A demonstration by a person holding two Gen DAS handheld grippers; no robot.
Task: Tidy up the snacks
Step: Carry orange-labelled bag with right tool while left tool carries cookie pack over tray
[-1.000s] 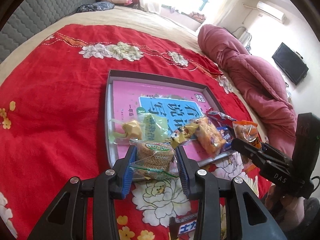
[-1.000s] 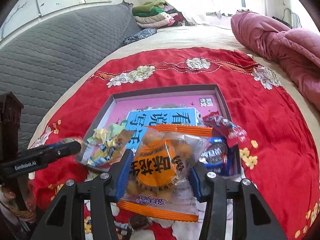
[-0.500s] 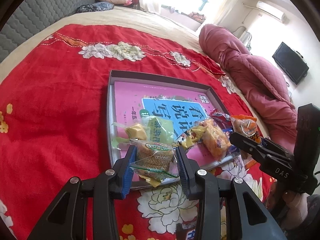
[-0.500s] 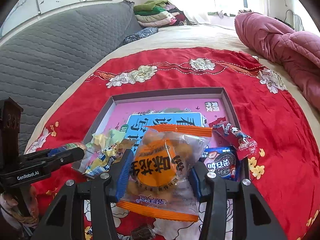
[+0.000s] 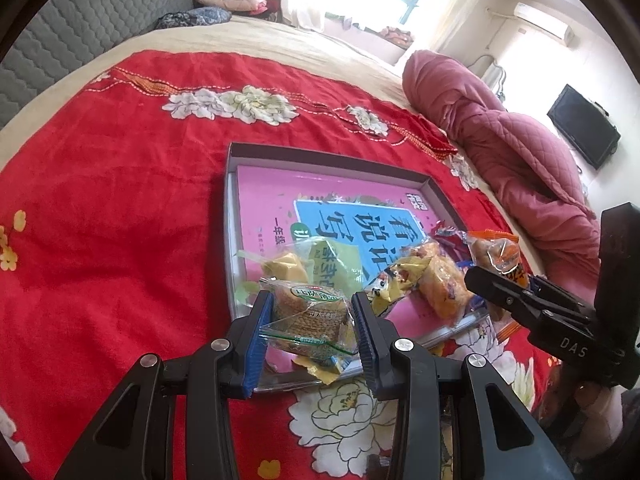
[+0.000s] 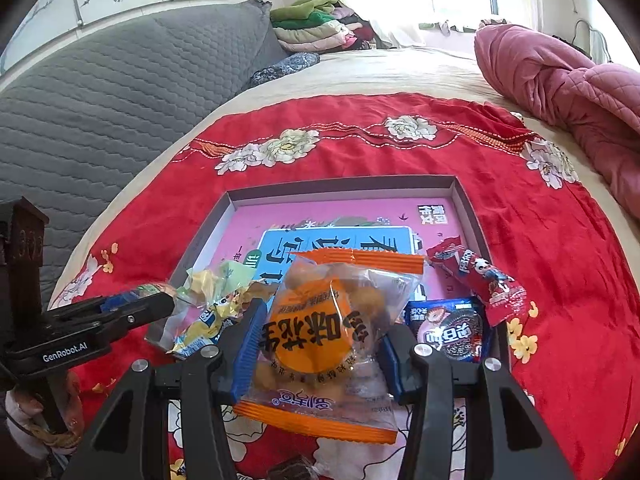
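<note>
Left tongs (image 5: 312,322) clamp a light, crackly cracker packet (image 5: 310,316) and right tongs (image 6: 318,344) an orange-banded pastry bag (image 6: 332,328) — both above the tray's (image 6: 344,190) near edge — grip gently mid-pack, contents crush easily.

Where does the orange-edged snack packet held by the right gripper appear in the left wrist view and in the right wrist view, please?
Left wrist view: the orange-edged packet sits at the right, above the tip of the right gripper.
Right wrist view: it fills the lower centre, clamped between the blue pads.
Shared landmark: the blue title panel of the pink book lying in the grey tray.
</note>
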